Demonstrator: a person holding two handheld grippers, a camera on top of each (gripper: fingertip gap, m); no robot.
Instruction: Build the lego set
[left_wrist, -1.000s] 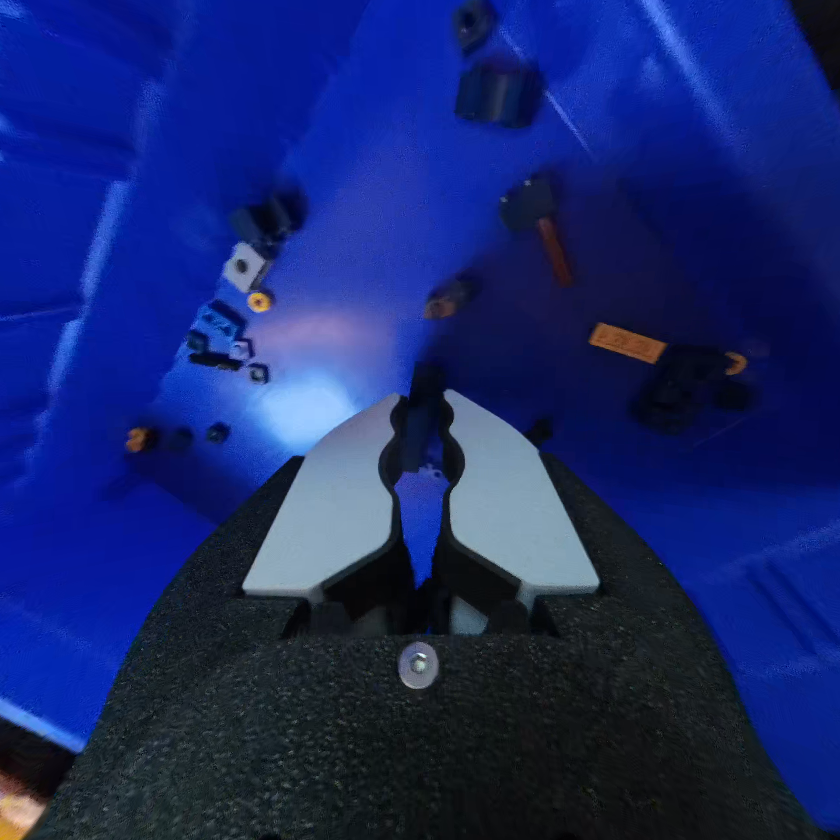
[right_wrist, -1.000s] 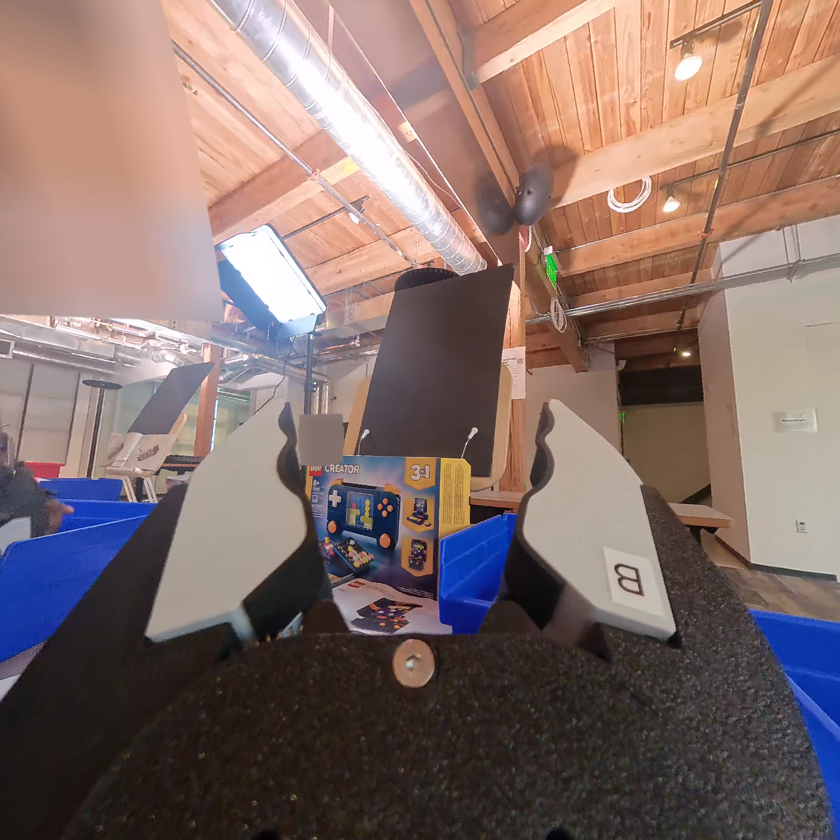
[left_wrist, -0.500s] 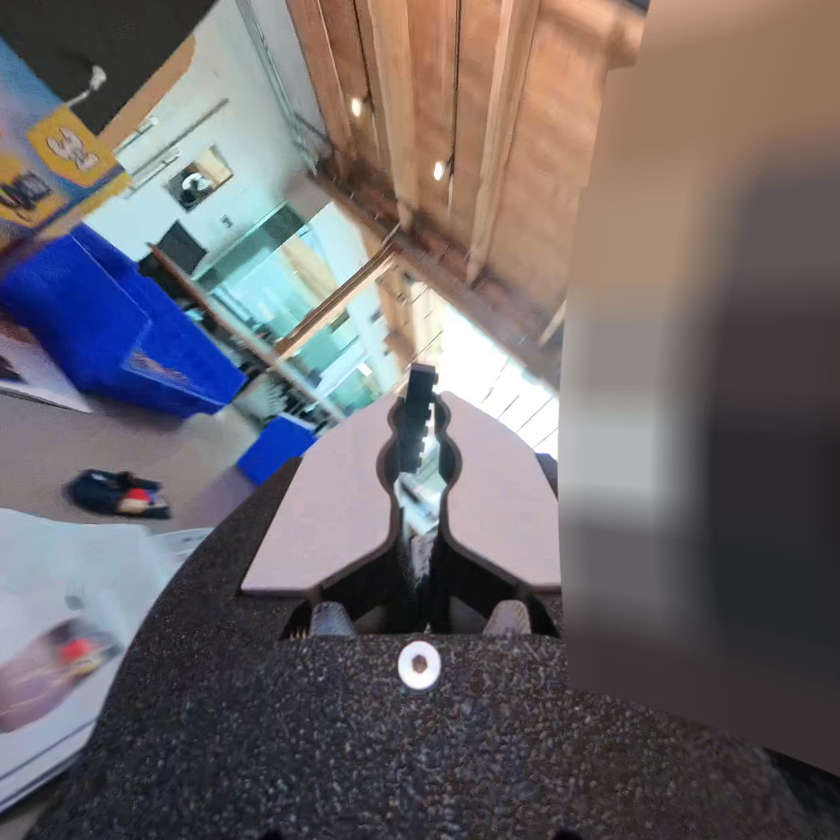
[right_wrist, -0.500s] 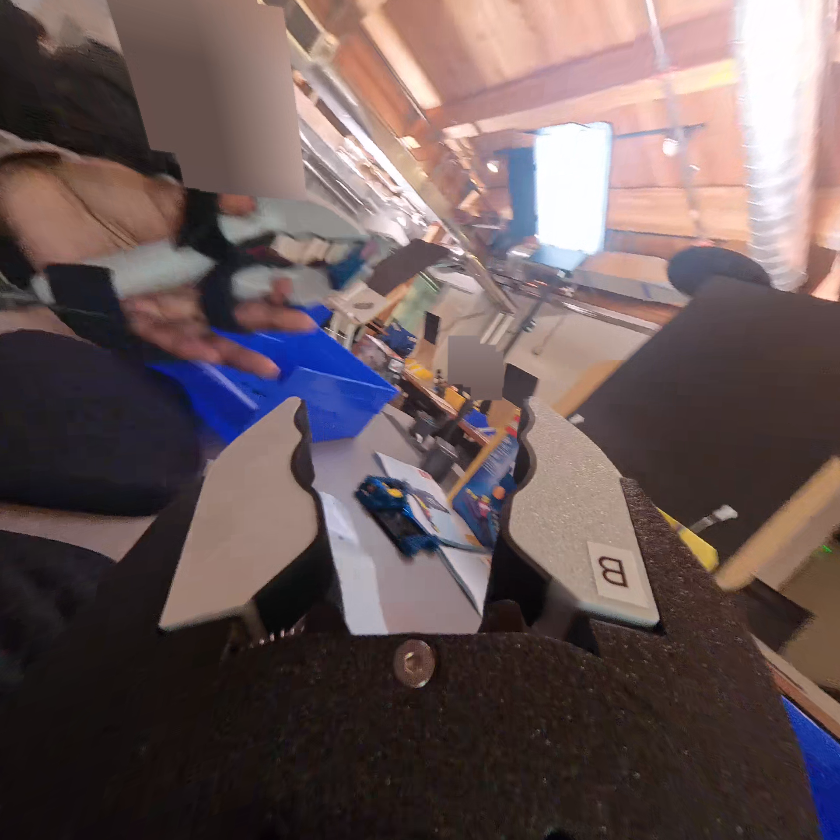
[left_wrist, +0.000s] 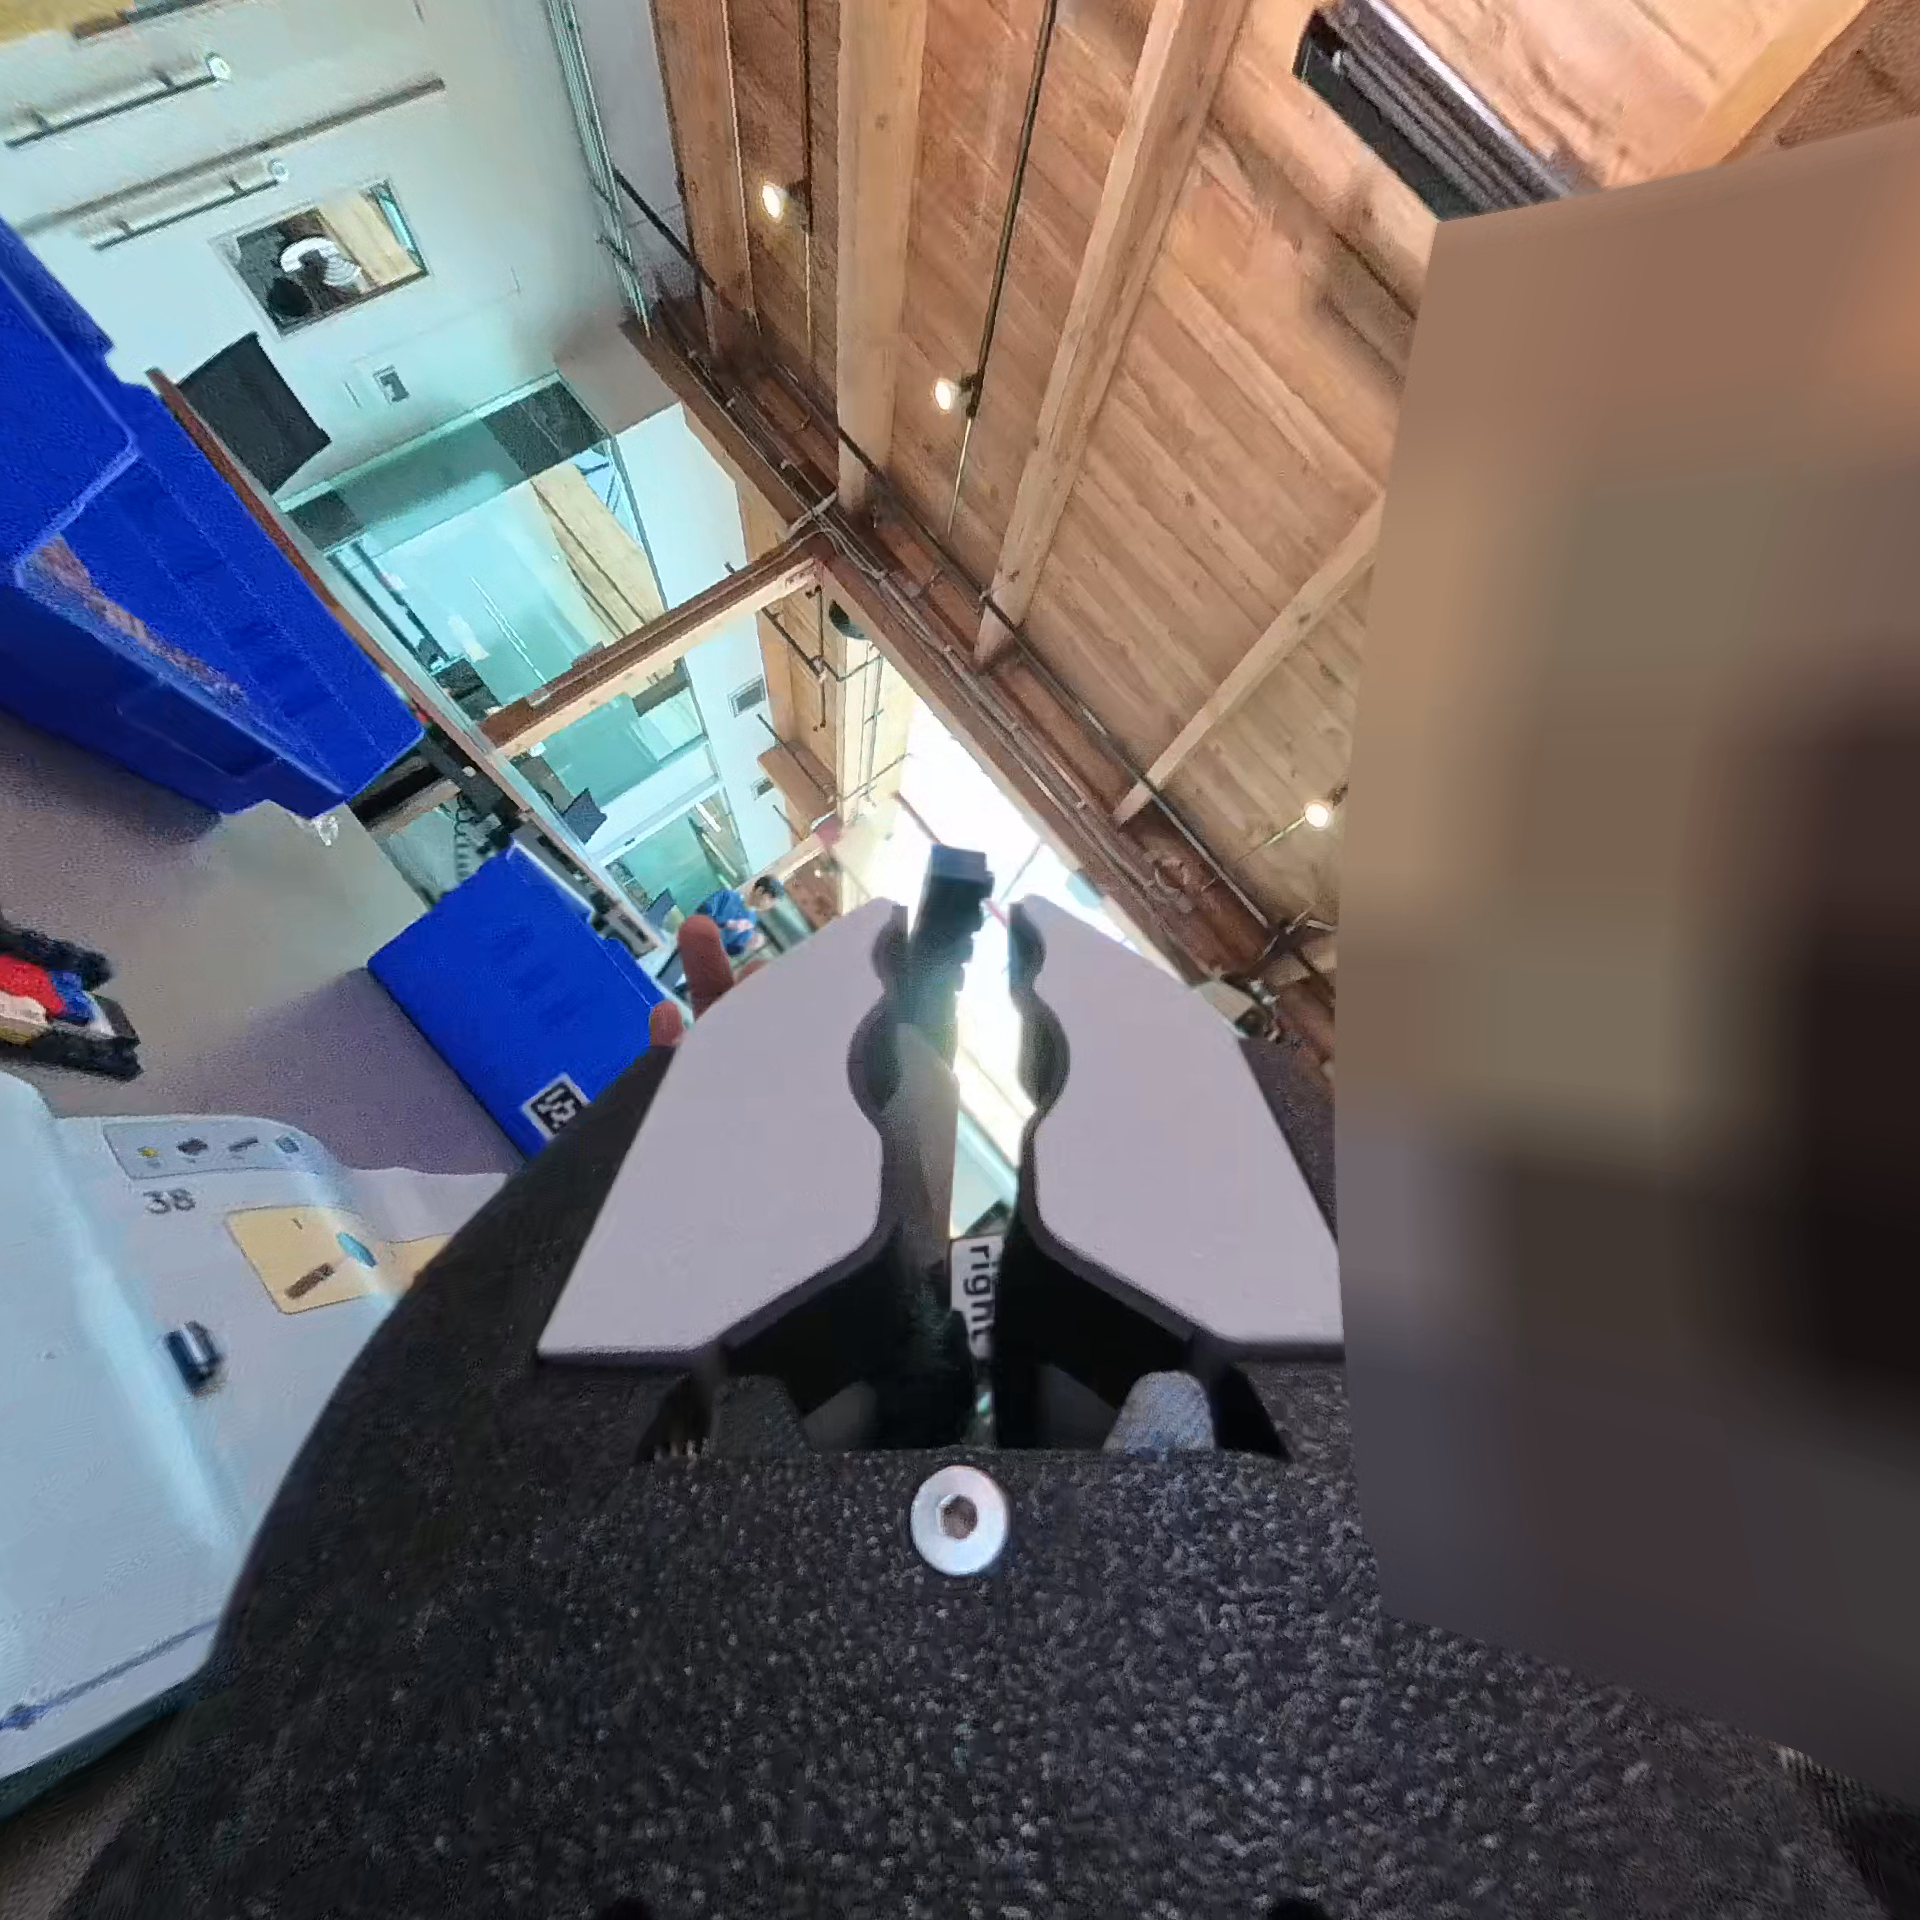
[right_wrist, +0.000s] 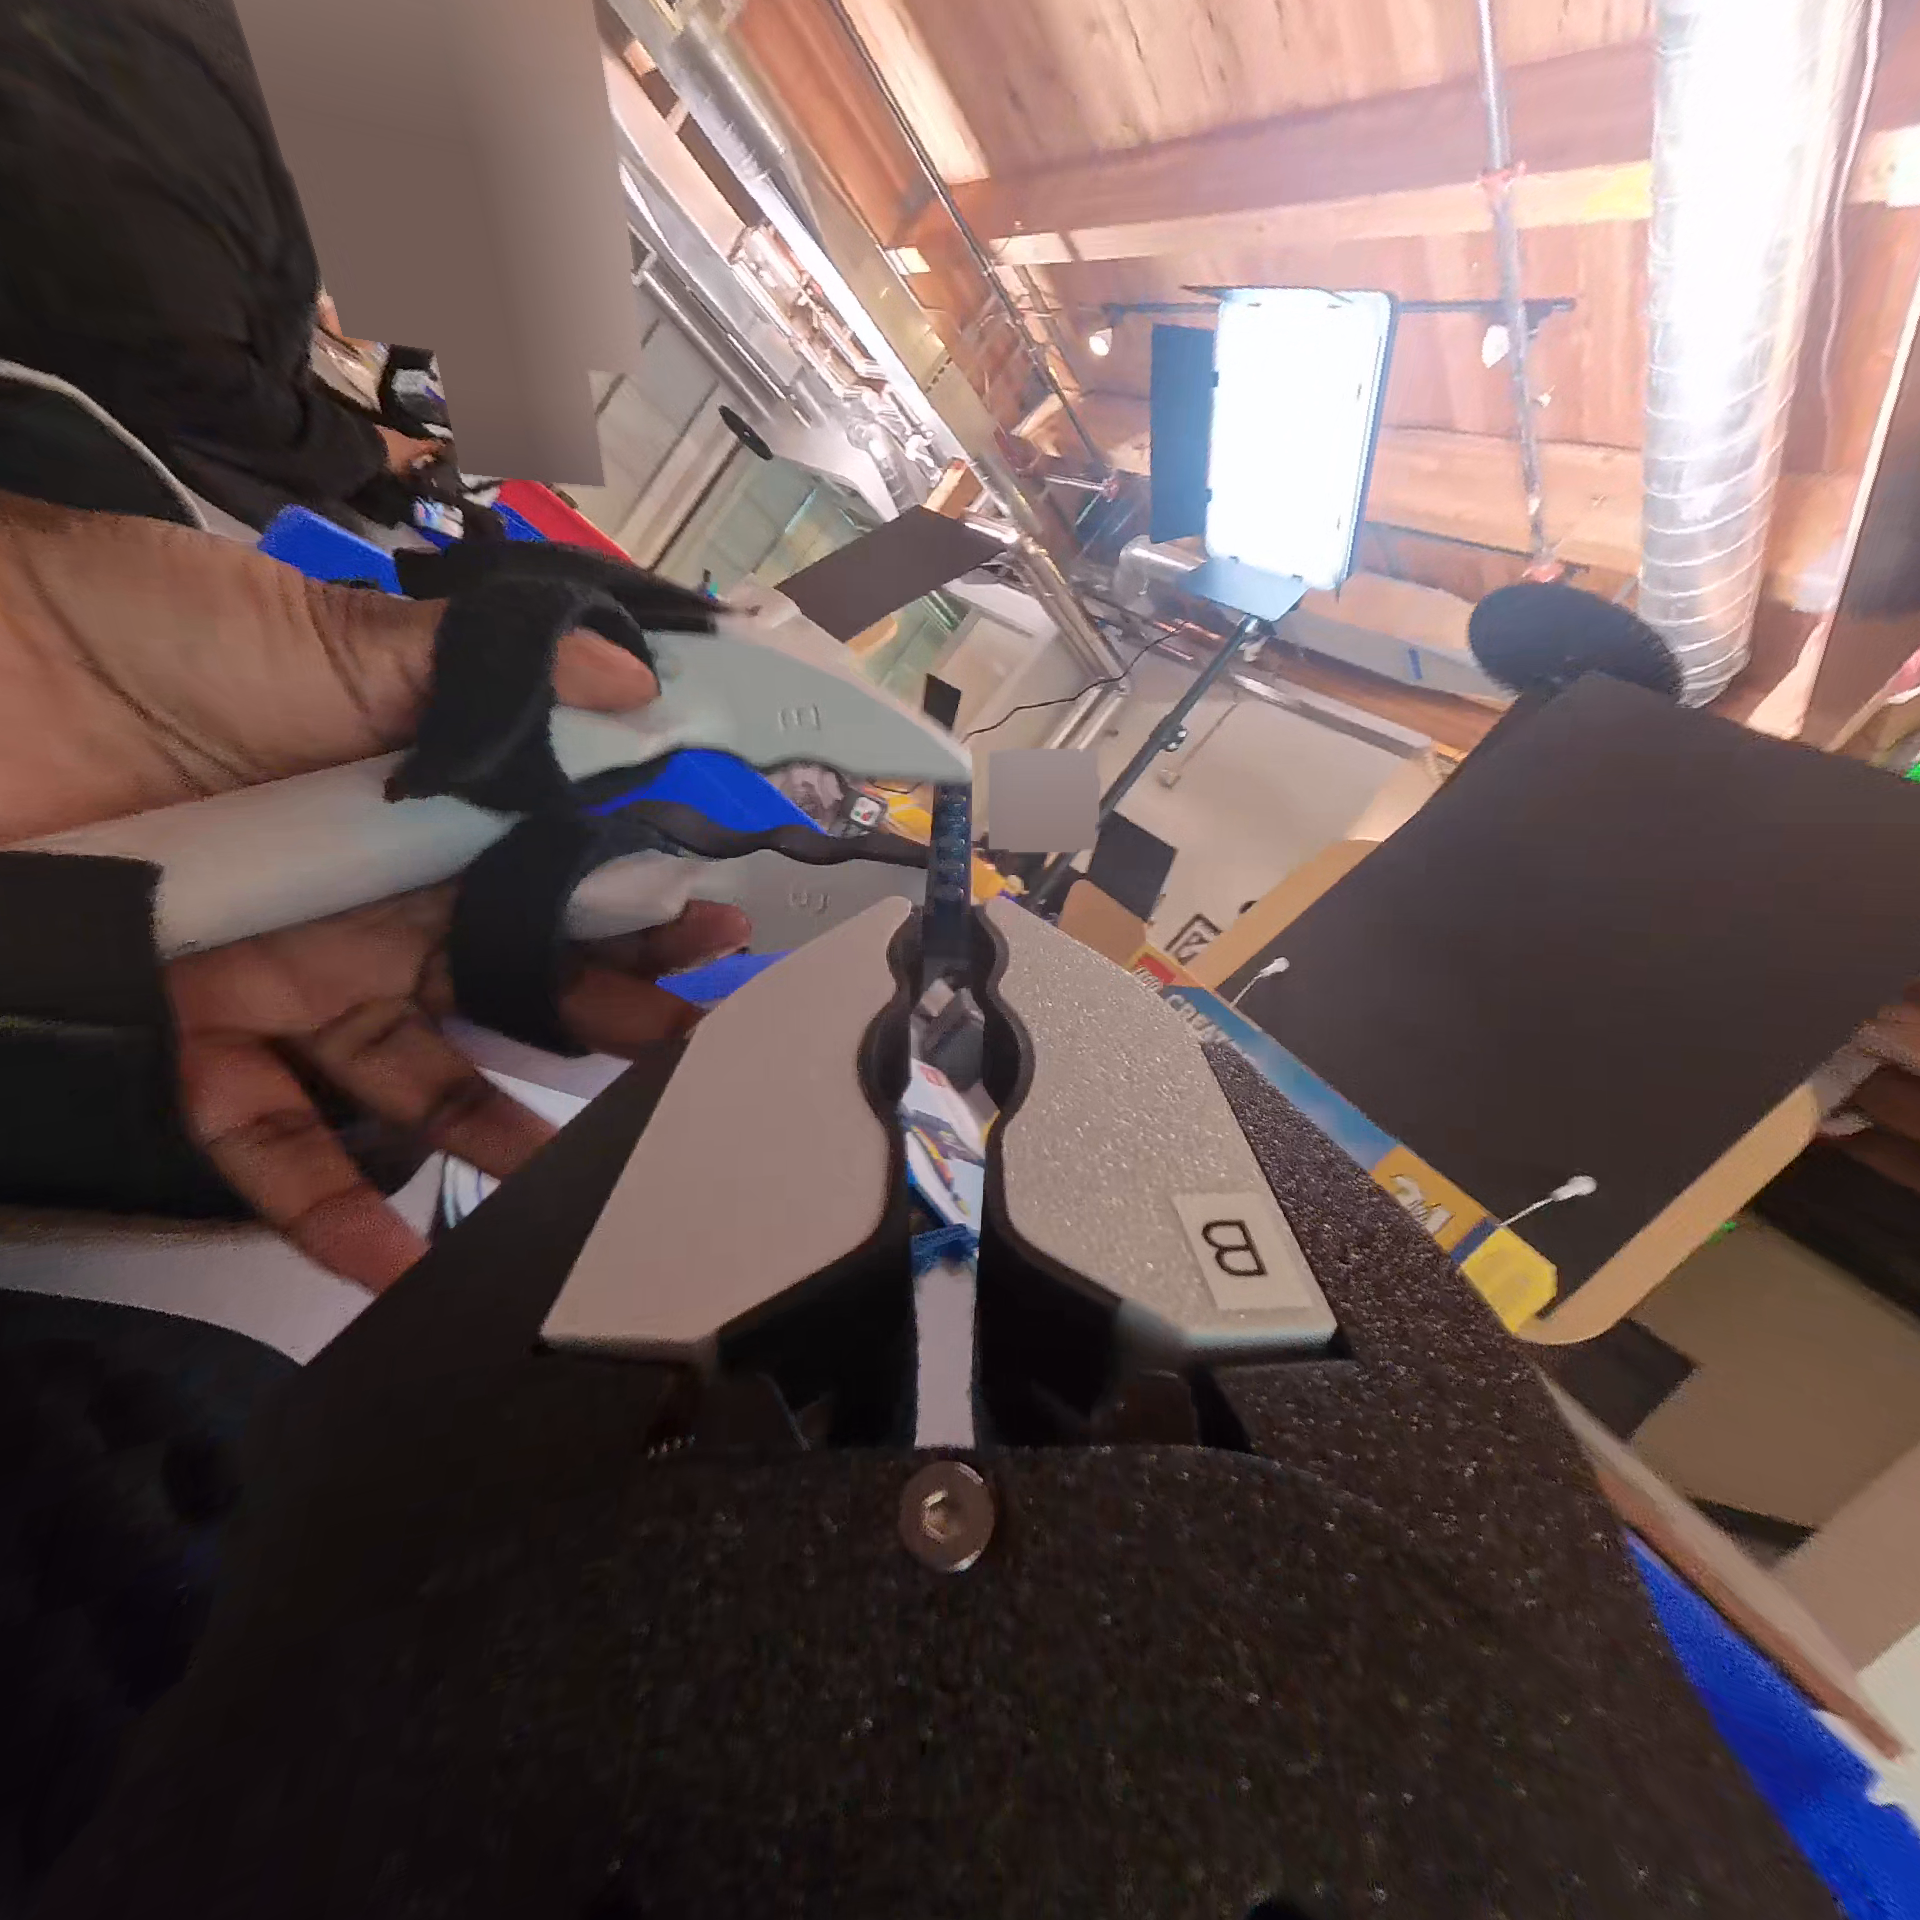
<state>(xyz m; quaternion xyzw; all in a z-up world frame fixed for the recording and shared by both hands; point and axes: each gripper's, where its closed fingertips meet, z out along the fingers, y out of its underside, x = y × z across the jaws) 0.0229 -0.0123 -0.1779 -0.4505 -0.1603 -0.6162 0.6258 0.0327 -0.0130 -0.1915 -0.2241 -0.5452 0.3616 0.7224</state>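
My right gripper (right_wrist: 948, 914) is shut on a thin dark blue studded brick piece (right_wrist: 951, 842) that stands upright out of its tips. My left gripper (left_wrist: 958, 909) is open around the same piece (left_wrist: 956, 873). The piece leans on the left pad, and daylight shows between it and the right pad. In the right wrist view the left gripper's fingers (right_wrist: 790, 727) reach in from the left, one on each side of the piece's upper end, held by a person's hand (right_wrist: 312, 1039). Both grippers are raised above the table.
Blue bins (left_wrist: 156, 582) (left_wrist: 509, 987) stand on the grey table (left_wrist: 260, 966). An open instruction booklet (left_wrist: 125, 1351) and a partly built model (left_wrist: 52, 1008) lie at the left. A toy box (right_wrist: 1299, 1081), a black panel (right_wrist: 1558, 987) and a studio light (right_wrist: 1288, 436) are behind. The tips of both grippers are at nearly the same place.
My left gripper lifted the dark piece out of the blue bin and up to the right gripper. The right jaws closed from wide open onto it, and the left jaws loosened.
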